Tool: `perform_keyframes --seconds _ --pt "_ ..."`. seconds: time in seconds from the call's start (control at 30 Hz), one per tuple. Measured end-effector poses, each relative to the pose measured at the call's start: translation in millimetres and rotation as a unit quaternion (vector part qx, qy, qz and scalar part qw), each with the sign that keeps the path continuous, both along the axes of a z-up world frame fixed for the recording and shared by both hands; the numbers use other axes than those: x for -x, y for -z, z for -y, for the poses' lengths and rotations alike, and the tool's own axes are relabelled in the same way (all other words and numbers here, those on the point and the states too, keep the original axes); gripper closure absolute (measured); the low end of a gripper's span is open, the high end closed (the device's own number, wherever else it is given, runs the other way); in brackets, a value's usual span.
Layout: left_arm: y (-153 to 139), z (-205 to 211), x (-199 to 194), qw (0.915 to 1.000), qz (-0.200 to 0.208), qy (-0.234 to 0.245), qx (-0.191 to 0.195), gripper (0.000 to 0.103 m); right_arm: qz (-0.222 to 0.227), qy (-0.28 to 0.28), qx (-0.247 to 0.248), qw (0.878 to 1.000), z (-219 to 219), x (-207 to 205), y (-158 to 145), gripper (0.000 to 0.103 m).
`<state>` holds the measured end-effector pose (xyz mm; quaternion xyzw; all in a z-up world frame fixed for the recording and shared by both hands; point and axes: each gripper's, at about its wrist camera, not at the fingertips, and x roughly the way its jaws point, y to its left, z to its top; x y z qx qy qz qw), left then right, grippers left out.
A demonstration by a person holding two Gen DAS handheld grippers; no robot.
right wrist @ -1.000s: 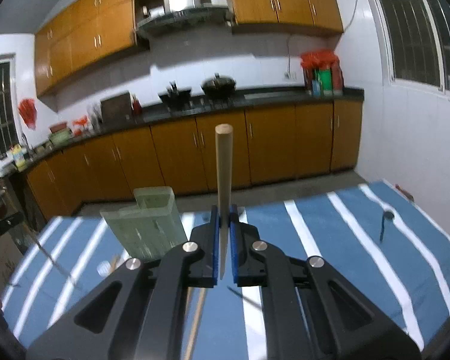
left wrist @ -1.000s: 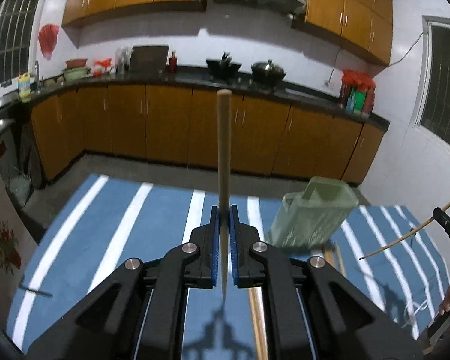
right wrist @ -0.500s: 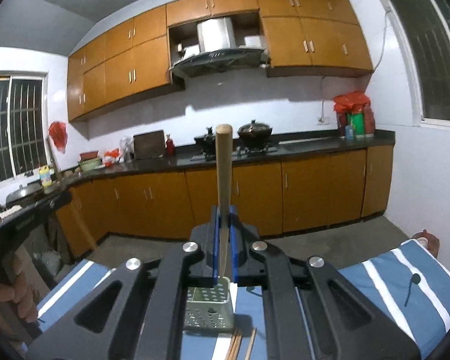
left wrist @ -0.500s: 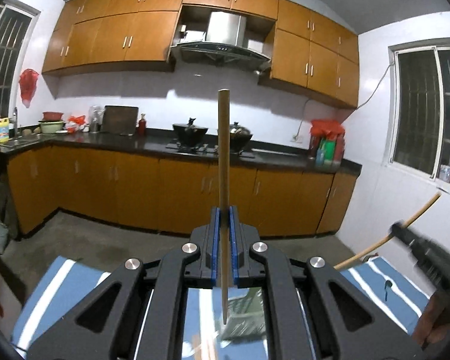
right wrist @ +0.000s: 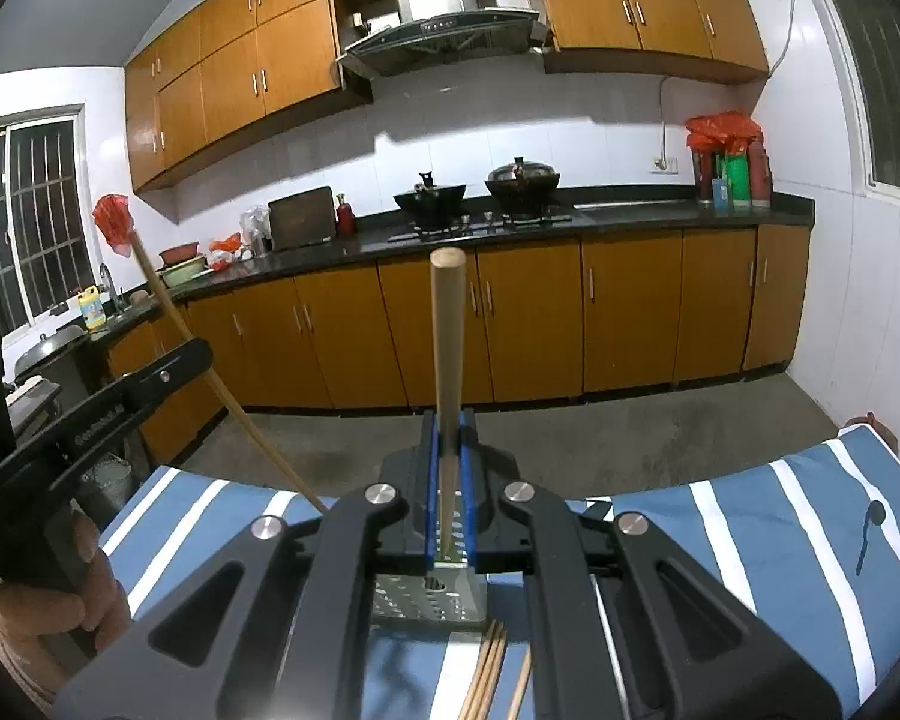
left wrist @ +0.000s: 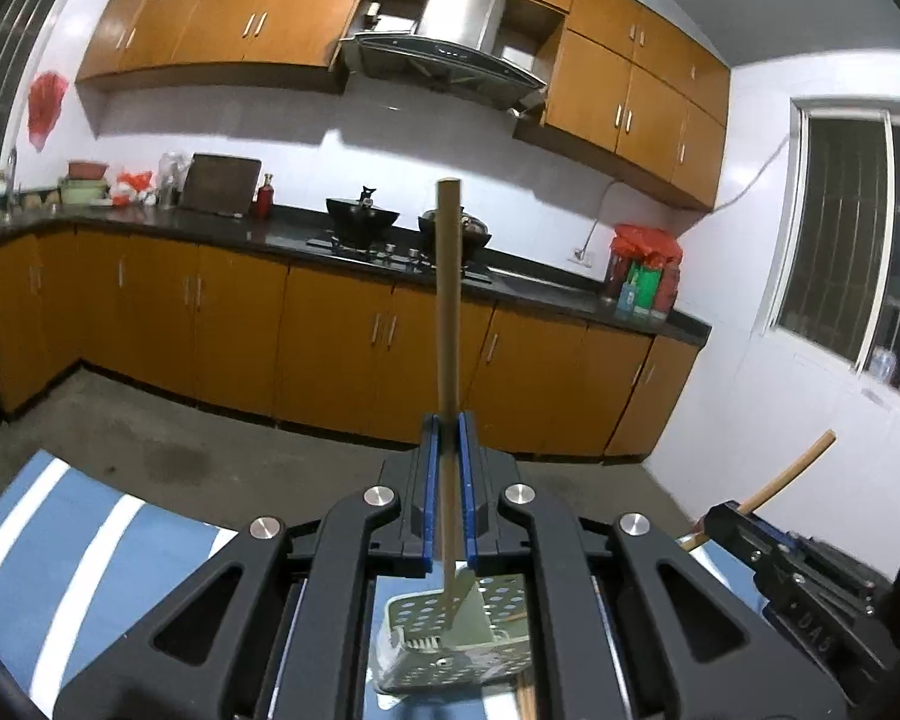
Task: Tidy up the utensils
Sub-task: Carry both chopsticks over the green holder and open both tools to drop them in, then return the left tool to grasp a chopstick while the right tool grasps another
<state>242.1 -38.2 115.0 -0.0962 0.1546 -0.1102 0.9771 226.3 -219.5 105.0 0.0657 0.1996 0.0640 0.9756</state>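
Wooden chopstick [left wrist: 448,324] clamped upright in left gripper [left wrist: 448,483], another [right wrist: 447,354] in right gripper [right wrist: 448,480], green holder [left wrist: 450,642] below.

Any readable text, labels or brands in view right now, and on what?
Embossed lettering on the left gripper side: there, but too blurred to read.
Marking on the right gripper body: unclear, not legible.
Yellow bottle label by the sink: too small to read.
Nothing else carries readable text.
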Motion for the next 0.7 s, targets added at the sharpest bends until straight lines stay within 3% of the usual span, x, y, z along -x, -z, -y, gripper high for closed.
perform_keyframes --seconds 0.2,0.23,0.3,0.33,0.53,0.7 --pt "12 0 -5 0.9995 -0.031 0.002 -0.006 0.092 -0.013 -0.005 0.007 1.0 -4 0 11 0.092" --pt "13 -1 -4 0.9994 -0.034 0.002 -0.005 0.088 -0.009 -0.006 0.011 1.0 -5 3 10 0.087" --pt "11 -6 1 0.9994 -0.034 -0.004 -0.003 0.06 0.003 -0.002 0.018 1.0 -6 12 6 0.076" --pt "9 -8 6 0.9995 -0.031 -0.006 0.0 0.057 0.009 0.0 0.019 1.0 -5 16 3 0.07" --pt "-7 -30 30 0.9996 -0.014 -0.01 0.021 0.05 0.036 0.028 0.014 0.999 14 49 -9 0.062" --pt "-9 -59 64 0.999 -0.001 -0.021 0.039 0.043 0.014 0.064 0.007 0.998 40 67 8 0.06"
